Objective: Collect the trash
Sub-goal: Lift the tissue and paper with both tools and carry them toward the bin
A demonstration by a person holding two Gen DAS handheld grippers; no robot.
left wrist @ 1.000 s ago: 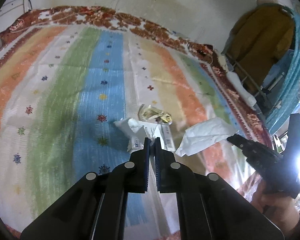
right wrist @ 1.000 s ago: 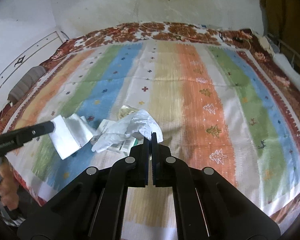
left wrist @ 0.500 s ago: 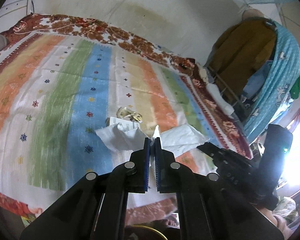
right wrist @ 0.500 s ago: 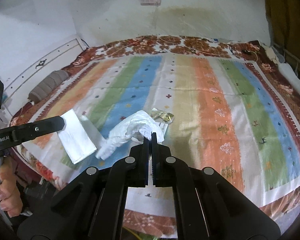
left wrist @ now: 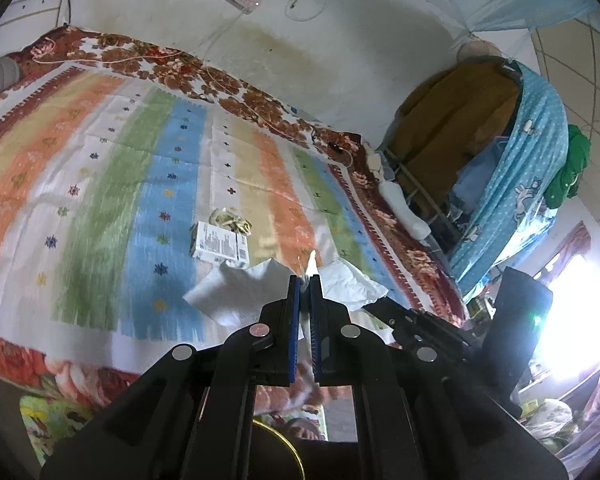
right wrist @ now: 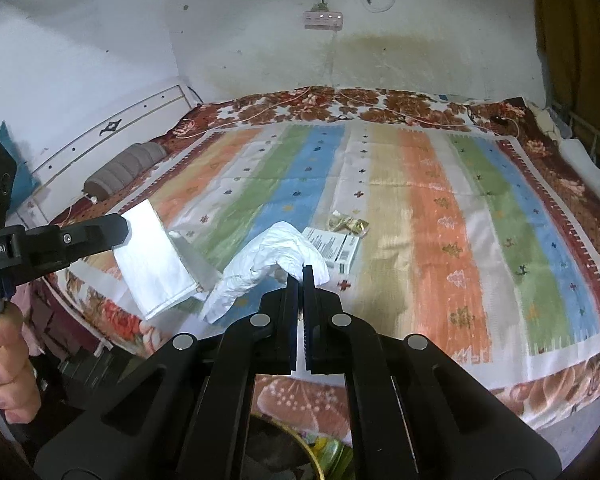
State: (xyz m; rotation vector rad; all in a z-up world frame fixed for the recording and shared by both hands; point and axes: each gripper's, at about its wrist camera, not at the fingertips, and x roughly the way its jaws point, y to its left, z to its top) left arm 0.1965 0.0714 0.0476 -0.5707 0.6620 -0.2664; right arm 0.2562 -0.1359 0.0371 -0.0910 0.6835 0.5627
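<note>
We are holding both grippers over bed point(right wrist: 440, 208) edge. Left gripper point(left wrist: 305, 280): jaws clamping flat tissue point(right wrist: 152, 264). Right gripper point(right wrist: 300, 270): jaws pinching crumpled tissue point(right wrist: 276, 256), frame centre, ready for binning. Box point(left wrist: 219, 243), wrapper point(left wrist: 232, 220) awaiting pickup.

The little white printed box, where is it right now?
The white printed box lies flat on the striped bedspread near its middle, just in front of a crinkled gold wrapper, behind the crumpled white paper in the right gripper.
</note>
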